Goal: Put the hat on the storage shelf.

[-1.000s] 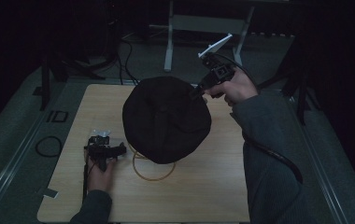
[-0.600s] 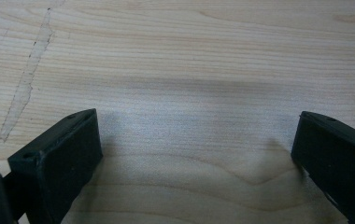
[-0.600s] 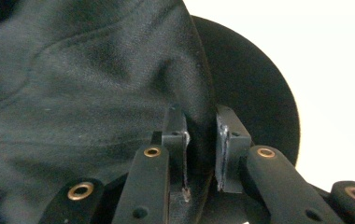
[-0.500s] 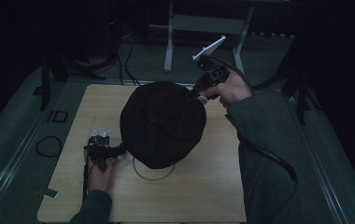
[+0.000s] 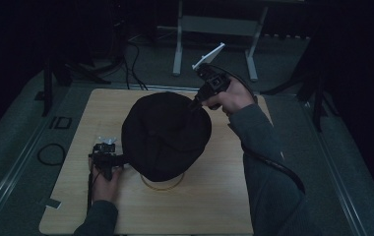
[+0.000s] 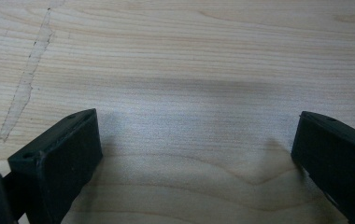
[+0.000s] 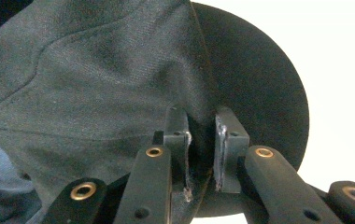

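A black fabric hat (image 5: 165,135) hangs over the middle of the wooden table (image 5: 214,206). My right gripper (image 5: 195,104) holds it at its far right edge. In the right gripper view the jaws (image 7: 202,151) are shut on a fold of the hat (image 7: 96,70) where crown meets brim. A thin wooden ring (image 5: 161,188) lies on the table, mostly hidden under the hat. My left gripper (image 5: 122,160) rests on the table at the hat's left edge. Its jaws (image 6: 196,126) are open over bare wood, nothing between them.
A white metal stand (image 5: 214,24) rises behind the table's far edge. A cable loop (image 5: 52,153) lies on the grey floor to the left. Small pale bits (image 5: 104,139) sit just beyond the left gripper. A person's right sleeve (image 5: 268,167) crosses the table's right side.
The right gripper has carried the hat a little to the left and lower. The left gripper has stayed where it was.
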The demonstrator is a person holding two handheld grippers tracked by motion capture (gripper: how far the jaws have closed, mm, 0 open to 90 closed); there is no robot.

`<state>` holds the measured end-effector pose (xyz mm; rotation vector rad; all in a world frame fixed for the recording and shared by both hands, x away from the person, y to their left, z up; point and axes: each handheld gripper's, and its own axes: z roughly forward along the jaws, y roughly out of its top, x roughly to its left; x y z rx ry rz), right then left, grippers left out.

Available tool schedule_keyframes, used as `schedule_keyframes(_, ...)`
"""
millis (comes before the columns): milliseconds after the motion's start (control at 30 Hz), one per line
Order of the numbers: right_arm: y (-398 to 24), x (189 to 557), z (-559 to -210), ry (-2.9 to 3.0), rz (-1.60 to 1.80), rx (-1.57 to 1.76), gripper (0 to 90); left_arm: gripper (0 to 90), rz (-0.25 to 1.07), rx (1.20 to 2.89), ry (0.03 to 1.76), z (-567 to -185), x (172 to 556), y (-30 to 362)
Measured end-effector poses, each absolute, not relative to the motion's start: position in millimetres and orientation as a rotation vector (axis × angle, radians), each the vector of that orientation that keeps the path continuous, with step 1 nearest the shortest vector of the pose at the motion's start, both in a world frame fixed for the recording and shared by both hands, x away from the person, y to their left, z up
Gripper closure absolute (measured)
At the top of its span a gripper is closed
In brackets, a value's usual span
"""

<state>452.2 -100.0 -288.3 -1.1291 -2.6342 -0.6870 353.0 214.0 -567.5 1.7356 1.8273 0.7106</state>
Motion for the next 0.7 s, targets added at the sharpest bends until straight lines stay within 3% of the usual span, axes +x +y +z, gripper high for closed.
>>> schedule_keyframes(700,-92,455,-314,-2.622,-0.624,-1.117,77.5,1.2,0.716,1.734,1.827,-568,353,214)
